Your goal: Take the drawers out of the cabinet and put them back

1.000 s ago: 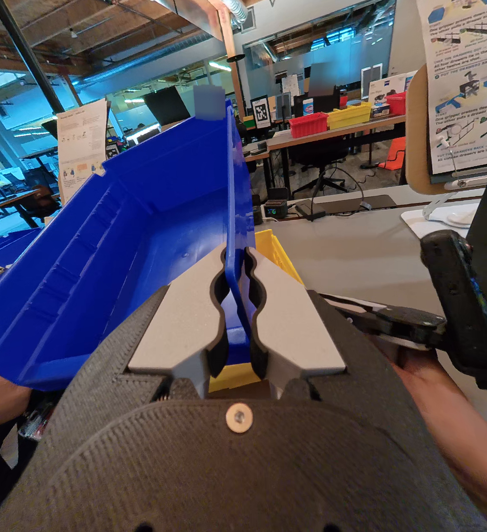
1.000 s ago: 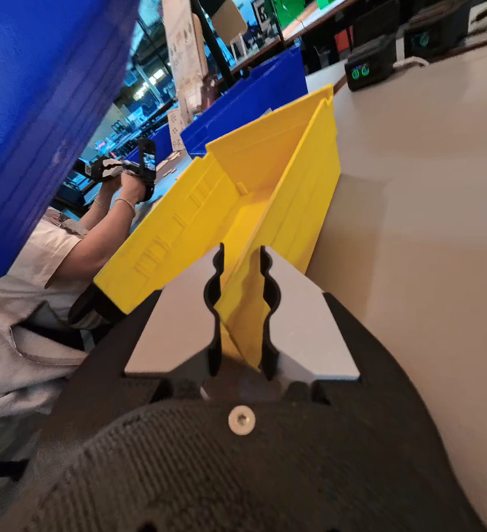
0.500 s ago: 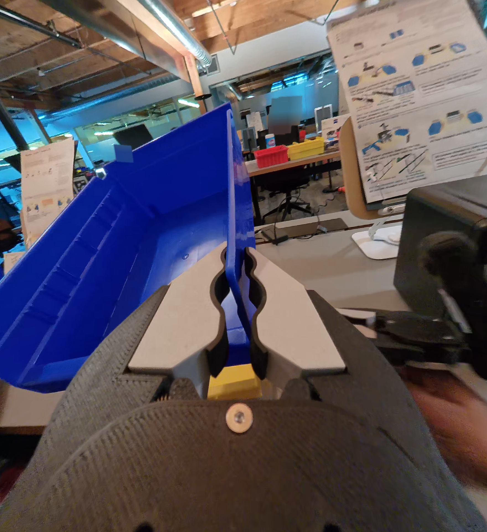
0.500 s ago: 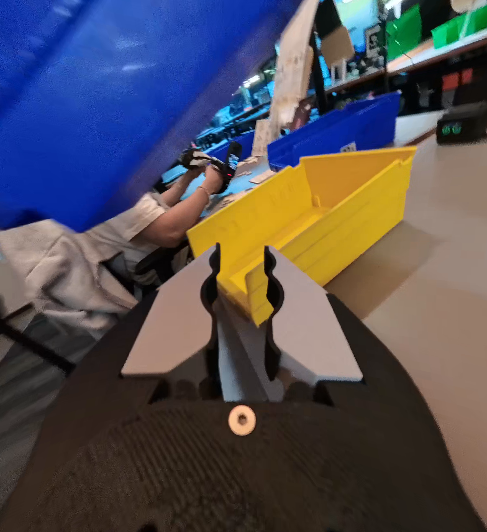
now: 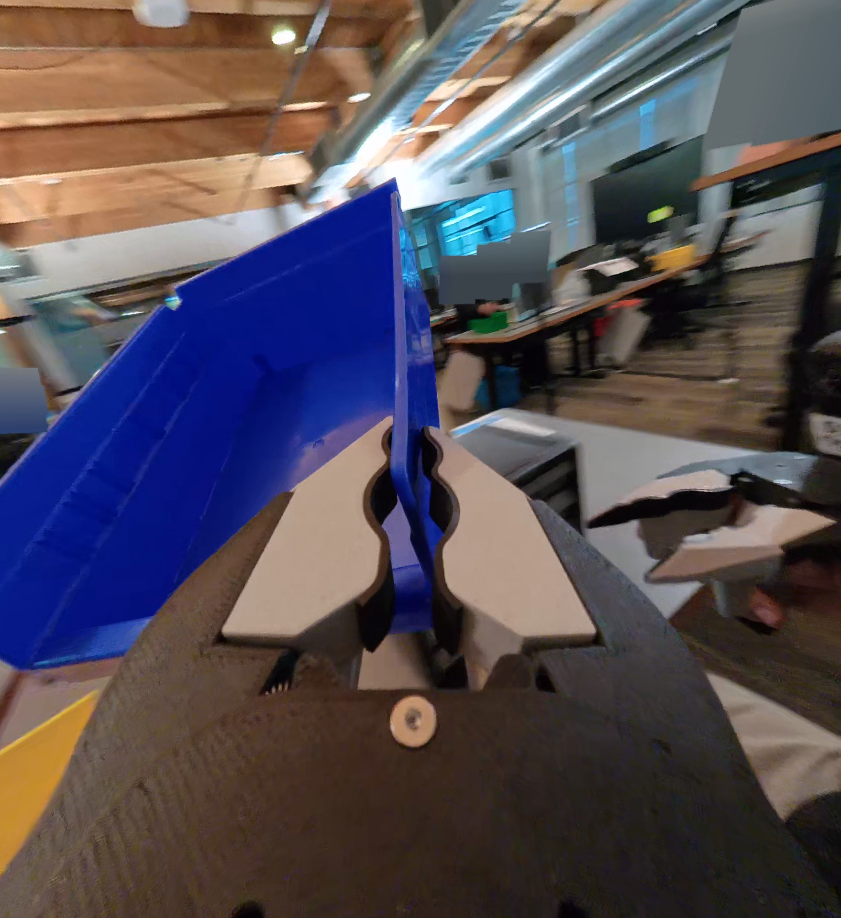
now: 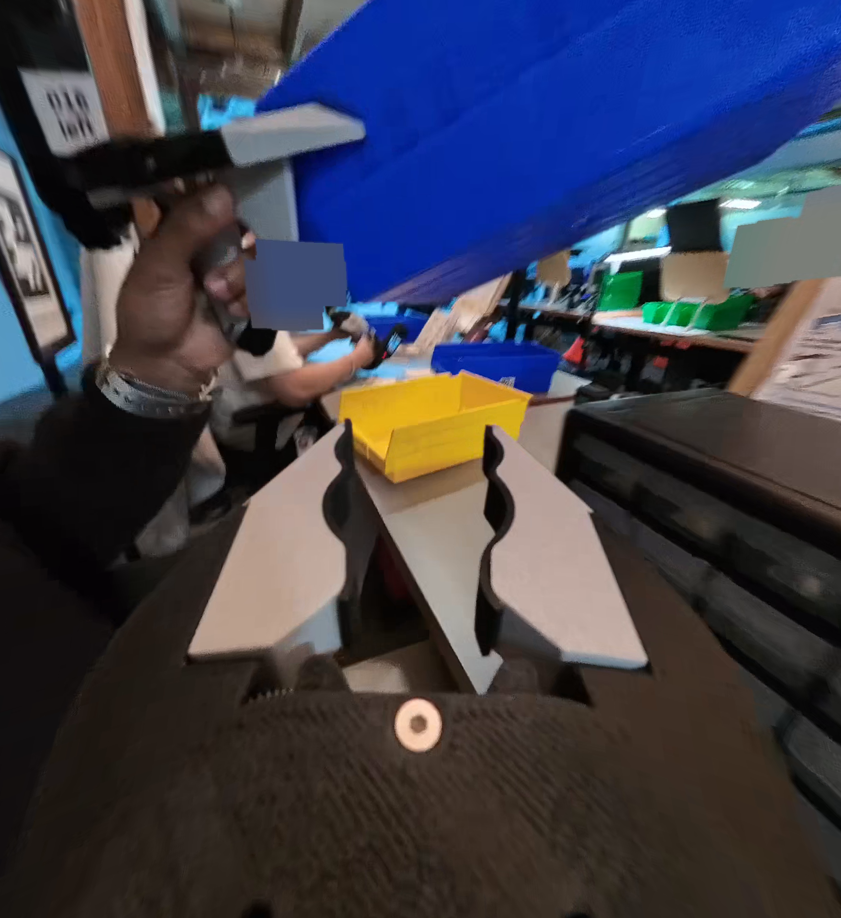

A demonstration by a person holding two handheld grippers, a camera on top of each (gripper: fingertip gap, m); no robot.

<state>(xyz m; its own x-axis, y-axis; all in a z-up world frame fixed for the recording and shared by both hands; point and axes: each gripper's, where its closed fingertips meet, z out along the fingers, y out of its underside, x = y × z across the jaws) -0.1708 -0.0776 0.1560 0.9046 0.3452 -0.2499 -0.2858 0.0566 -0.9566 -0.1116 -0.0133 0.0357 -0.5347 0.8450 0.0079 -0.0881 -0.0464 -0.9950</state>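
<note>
Your left hand-held gripper [image 5: 408,492] is pinching the thin side wall of the blue drawer [image 5: 219,447], which hangs in the air, tilted with its far end raised, well above the tabletop [image 6: 438,526]. Your right hand-held gripper [image 6: 416,477] is spread and holds nothing; from the left wrist view it sits low to the right [image 5: 657,536], apart from the drawer. The yellow drawer [image 6: 428,427] rests on the tabletop near its left edge, and the black cabinet [image 6: 736,497] stands just beside it to the right. Judging by its look, the blue drawer is moulded plastic: light and empty, stiff along its ribbed walls, yet slick, so a one-sided pinch on a thin wall may let it swing or slip as you turn. The wall is probably stiffest close to a corner or along the thicker rim, so grip there rather than mid-wall. For the return to the cabinet, you would likely do better steadying the opposite wall or the front lip with your free right hand-held gripper, so the drawer goes in level. The slots in the cabinet are blurred here, so which one is free cannot be told.
</note>
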